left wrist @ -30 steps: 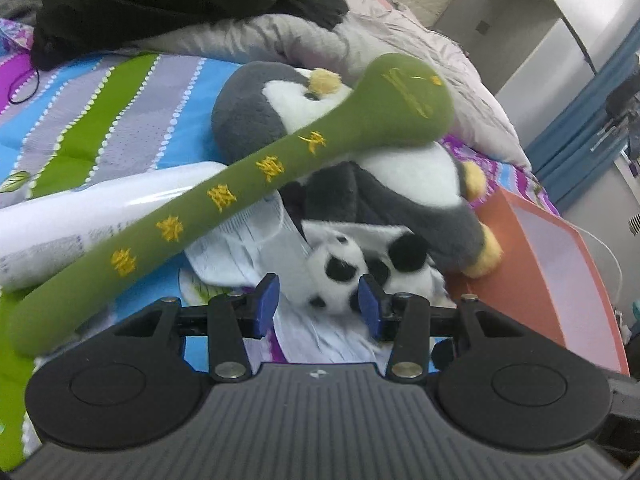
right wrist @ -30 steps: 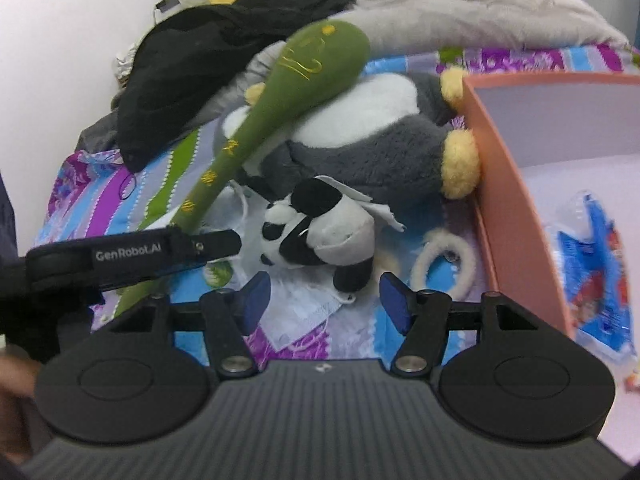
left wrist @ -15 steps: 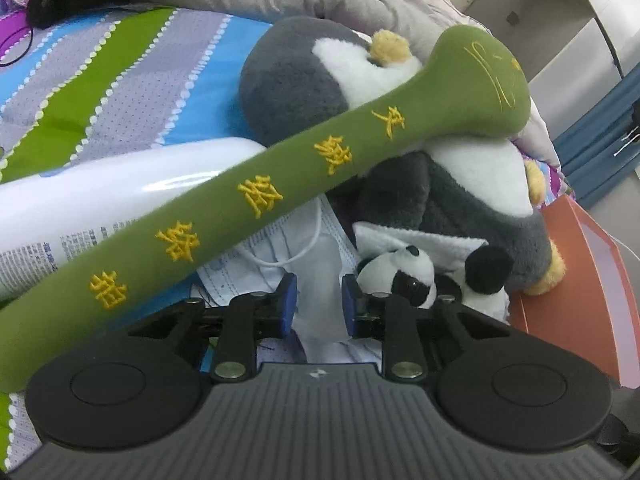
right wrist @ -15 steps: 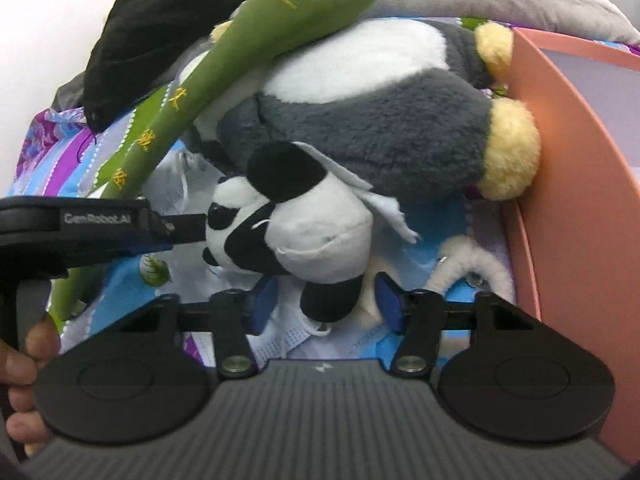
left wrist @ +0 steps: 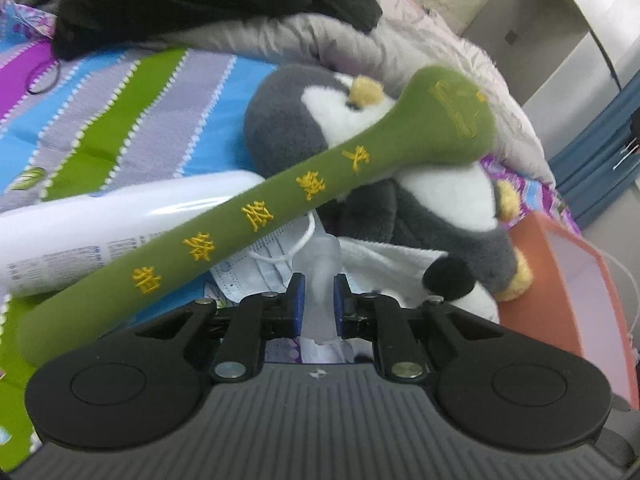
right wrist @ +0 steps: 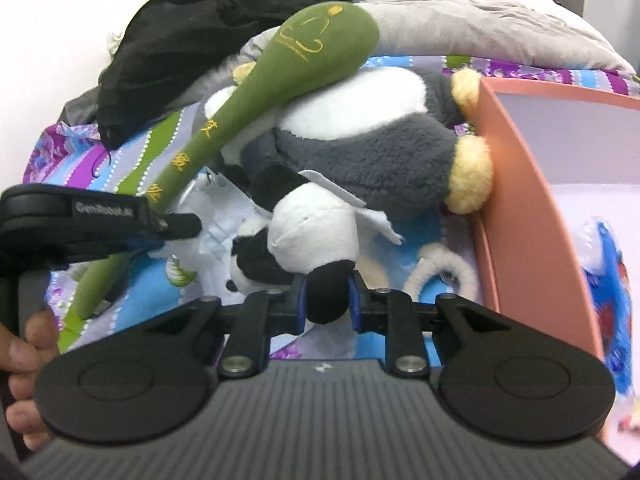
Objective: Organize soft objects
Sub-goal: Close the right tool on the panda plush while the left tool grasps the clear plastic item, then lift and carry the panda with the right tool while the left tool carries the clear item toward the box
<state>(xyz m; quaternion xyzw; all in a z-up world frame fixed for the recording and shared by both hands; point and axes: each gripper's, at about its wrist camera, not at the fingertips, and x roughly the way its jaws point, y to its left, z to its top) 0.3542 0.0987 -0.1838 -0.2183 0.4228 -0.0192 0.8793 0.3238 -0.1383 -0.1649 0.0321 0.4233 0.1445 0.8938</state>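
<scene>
Right wrist view shows my right gripper [right wrist: 326, 302] with its fingers [right wrist: 301, 300] drawn in on a black paw of the small panda plush [right wrist: 308, 236]; the panda hangs head-down toward me, its white body just above the fingers, touching the big grey-and-white penguin plush [right wrist: 360, 152] behind it; the penguin lies on its side on the striped bedspread [right wrist: 132, 148], one yellow foot against the wall of the orange box [right wrist: 516, 184]; a long green plush club [right wrist: 256, 92] with yellow embroidery leans across the penguin, its fat end up toward the black garment [right wrist: 192, 40] and the grey quilt [right wrist: 472, 24]; a white fuzzy ring [right wrist: 440, 268] lies on the bed beside the box; inside the box I see a blue and red packet [right wrist: 608, 280].

Left wrist view has my left gripper [left wrist: 319, 300] closed narrow on a pale, translucent bit of the face mask [left wrist: 264, 256] or wrapping that rises between the fingers [left wrist: 297, 298]; which of the two I cannot tell; the green club crosses just above, over a white bottle [left wrist: 100, 224] lying on its side; the panda's black ear sits just right of the fingers.
</scene>
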